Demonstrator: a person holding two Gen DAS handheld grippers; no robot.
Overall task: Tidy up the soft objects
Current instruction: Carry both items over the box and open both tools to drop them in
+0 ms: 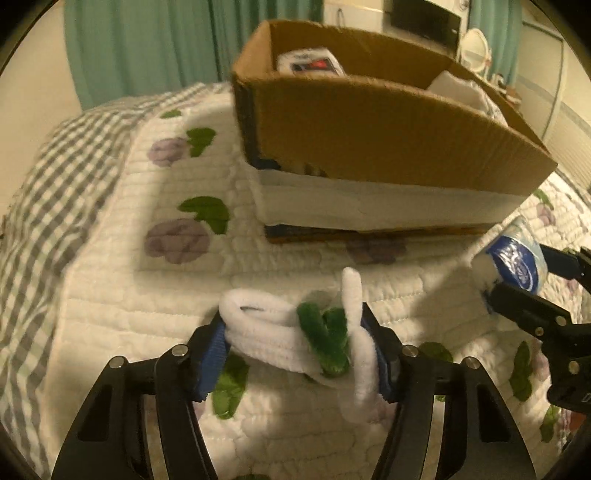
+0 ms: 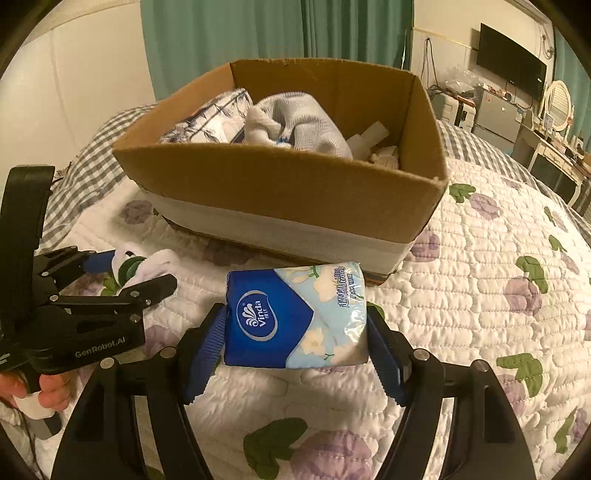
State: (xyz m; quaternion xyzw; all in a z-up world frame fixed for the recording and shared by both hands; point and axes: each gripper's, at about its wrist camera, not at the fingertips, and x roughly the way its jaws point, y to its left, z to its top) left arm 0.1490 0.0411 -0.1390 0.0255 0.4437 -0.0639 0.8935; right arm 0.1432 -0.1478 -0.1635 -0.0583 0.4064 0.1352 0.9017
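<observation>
My left gripper (image 1: 295, 347) is shut on a bundle of white and green fuzzy pipe cleaners (image 1: 280, 332), held just above the quilt in front of the cardboard box (image 1: 369, 125). My right gripper (image 2: 295, 343) is shut on a blue Vinda tissue pack (image 2: 291, 314), also in front of the box (image 2: 295, 184). The tissue pack (image 1: 513, 258) and the right gripper (image 1: 517, 280) show at the right edge of the left wrist view. The left gripper (image 2: 125, 273) with the pipe cleaners (image 2: 140, 267) shows at the left of the right wrist view.
The box holds folded cloths (image 2: 295, 122) and a patterned pack (image 2: 207, 122). It stands on a white quilt with purple flowers (image 2: 498, 277) on a bed with a grey checked sheet (image 1: 55, 166). Green curtains (image 2: 258, 33) hang behind. A TV (image 2: 509, 66) and dresser stand far right.
</observation>
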